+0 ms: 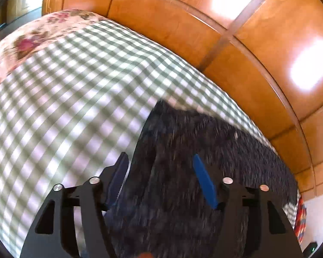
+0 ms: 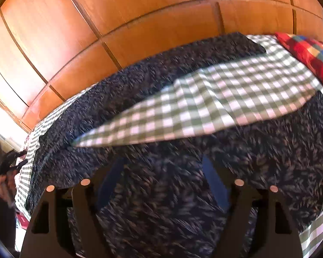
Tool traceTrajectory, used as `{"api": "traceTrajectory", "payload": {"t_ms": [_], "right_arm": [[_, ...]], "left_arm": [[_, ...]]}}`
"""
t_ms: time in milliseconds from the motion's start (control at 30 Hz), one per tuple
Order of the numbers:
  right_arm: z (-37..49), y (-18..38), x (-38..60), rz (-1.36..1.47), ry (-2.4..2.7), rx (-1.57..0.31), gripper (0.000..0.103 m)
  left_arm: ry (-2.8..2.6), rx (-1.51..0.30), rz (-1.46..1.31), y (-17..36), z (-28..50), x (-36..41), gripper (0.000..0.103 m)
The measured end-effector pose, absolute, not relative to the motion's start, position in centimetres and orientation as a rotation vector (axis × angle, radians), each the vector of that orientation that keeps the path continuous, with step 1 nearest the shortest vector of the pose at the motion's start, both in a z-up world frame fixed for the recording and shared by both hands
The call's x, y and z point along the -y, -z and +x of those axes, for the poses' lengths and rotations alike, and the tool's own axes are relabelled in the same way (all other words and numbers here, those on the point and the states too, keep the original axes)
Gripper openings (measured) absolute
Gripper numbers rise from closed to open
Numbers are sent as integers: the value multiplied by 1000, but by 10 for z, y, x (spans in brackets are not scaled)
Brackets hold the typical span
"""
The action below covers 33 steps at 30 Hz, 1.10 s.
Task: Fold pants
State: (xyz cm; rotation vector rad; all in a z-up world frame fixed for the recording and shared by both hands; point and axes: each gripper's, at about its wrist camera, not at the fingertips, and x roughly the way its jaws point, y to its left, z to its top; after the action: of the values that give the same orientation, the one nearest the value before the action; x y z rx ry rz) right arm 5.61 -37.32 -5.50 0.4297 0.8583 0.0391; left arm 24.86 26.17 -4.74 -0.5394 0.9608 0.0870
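Note:
Dark navy pants (image 1: 204, 142) with small pale flecks lie on a green-and-white checked sheet (image 1: 64, 90). My left gripper (image 1: 159, 155) hovers over the pants' left edge, blue fingers (image 1: 204, 180) spread apart and pressing on nothing. In the right wrist view the pants (image 2: 161, 204) fill the lower half, and the two legs fan out with a wedge of checked sheet (image 2: 215, 99) between them. My right gripper (image 2: 161, 160) stands open just above the dark cloth, its blue fingers (image 2: 215, 185) wide apart. Both views are motion-blurred.
Glossy wooden panels (image 1: 236, 43) rise right behind the bed's far edge. A floral cloth (image 1: 32, 36) lies at the far left of the bed. A red patchwork blanket (image 2: 308, 51) sits at the right end. A hand (image 2: 4, 185) with a black tool shows at the left edge.

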Motion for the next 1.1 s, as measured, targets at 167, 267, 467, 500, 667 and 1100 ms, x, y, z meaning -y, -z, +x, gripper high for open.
{"api": "traceTrajectory", "payload": {"t_ms": [167,267,467,500,667,1100], "right_arm": [[74,45,359,413,-66,-851,80],[84,44,352,404,-79,-860,81],[92,53,342,380,-80,-895,81],[92,55,341,378,-79,-901,81],[93,55,334,360,-73,-915,81],[164,48,278,420,-325,-988,47]], "left_arm": [[-113,-997,-485,57,295,-263,74],[-131,-1031,-473,67,313,-262,74],[-109,-1015,-383,71,324,-249,12],[-88,-969,-381,62,317,-246,8],[39,-789,-290,16,258,-217,6],[306,-623,-311,-19,86,-188,4]]}}
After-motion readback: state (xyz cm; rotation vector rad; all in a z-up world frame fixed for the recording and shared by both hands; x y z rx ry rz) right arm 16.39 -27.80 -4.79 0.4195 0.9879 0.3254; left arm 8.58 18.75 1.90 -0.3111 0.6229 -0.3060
